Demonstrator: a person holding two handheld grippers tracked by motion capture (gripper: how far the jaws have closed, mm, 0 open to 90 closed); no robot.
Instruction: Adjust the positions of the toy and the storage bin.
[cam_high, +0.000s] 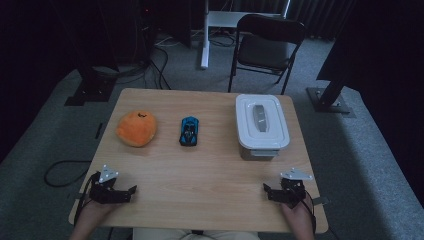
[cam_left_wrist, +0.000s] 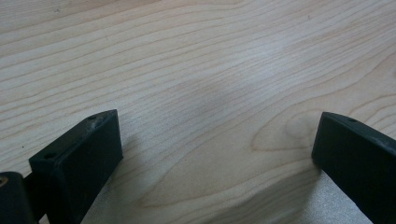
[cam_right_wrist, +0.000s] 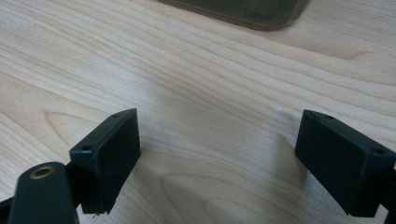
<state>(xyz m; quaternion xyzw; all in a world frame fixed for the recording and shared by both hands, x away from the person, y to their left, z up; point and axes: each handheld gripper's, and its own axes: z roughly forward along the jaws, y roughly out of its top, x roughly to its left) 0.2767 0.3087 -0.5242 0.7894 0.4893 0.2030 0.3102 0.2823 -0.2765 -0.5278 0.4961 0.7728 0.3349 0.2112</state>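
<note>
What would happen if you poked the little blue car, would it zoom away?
Probably, a little. The blue toy car sits on what look like wheels on the smooth wooden table, so a push along its length would likely roll it. A push from the side would more likely make it skid. It looks small, so probably light and easy to lift.

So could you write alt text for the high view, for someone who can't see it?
A person's two hands rest an open left gripper and right gripper on a wooden table; beyond lie an orange plush toy, blue toy car and lidded white container.
</note>
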